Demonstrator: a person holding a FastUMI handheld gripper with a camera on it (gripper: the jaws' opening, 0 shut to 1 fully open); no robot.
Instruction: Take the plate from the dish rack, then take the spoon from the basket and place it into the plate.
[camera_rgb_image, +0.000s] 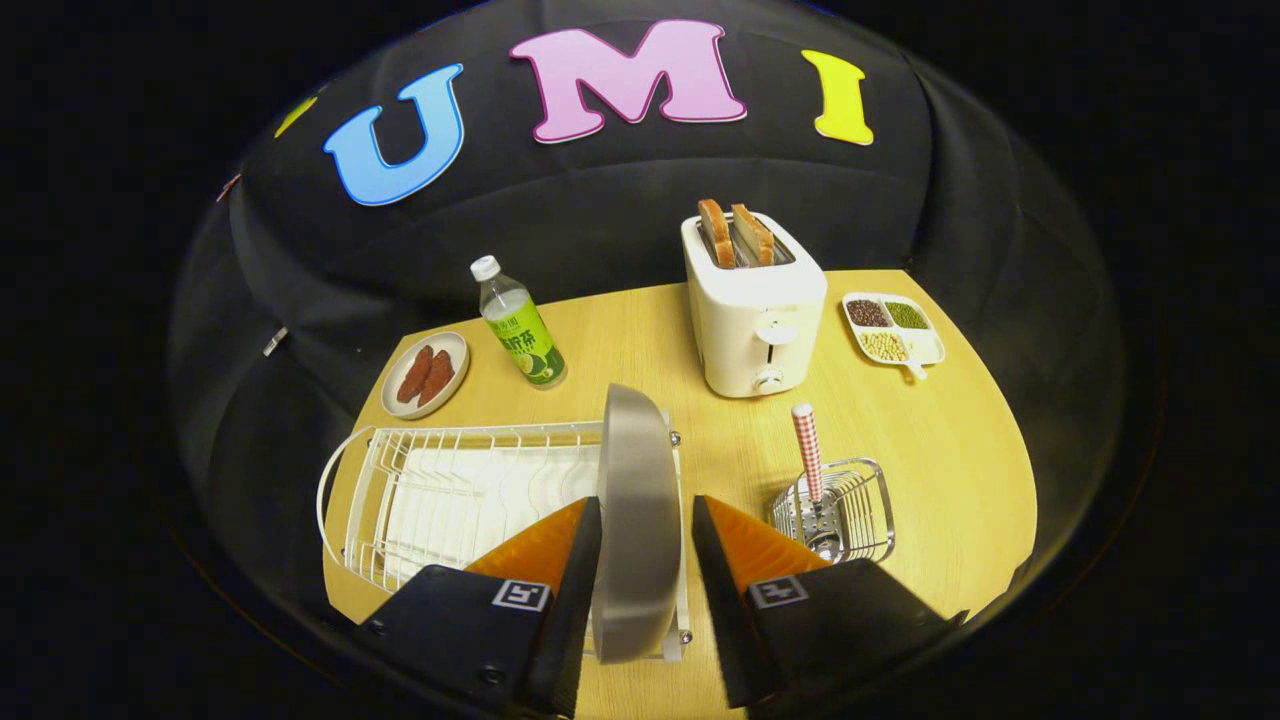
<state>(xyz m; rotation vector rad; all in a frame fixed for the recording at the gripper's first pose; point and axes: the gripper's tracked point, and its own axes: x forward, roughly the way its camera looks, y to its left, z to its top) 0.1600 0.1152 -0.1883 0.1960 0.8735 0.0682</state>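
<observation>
My gripper (646, 560): fingers spread, one on each side of the plate's edge. The left finger looks close against it and the right stands off with a gap, though I cannot tell for sure whether either touches.

Round grey metal plate (634, 520): upright on its edge, between my fingers, standing at the right end of the rack.

White wire dish rack with white drip tray (450, 500): ahead and to the left of my left finger, on the table; its slots to the left of the plate hold nothing.

Small silver wire basket (845, 505): just ahead of my right finger and to its right, on the table.

Spoon with a red-and-white checked handle (808, 455): standing in the basket, handle up, metal bowl down near the right fingertip.

White two-slot toaster (755, 315): well beyond my fingers, with two brown slices of toast (735, 235) standing in the slots.

Clear bottle with green label and white cap (518, 325): beyond and left, tilted in the view.

Small white dish of reddish-brown pieces (427, 374): left of the bottle.

White divided tray of beans and grains (893, 330): right of the toaster.

Light wooden table (950, 450): under all the above.
</observation>
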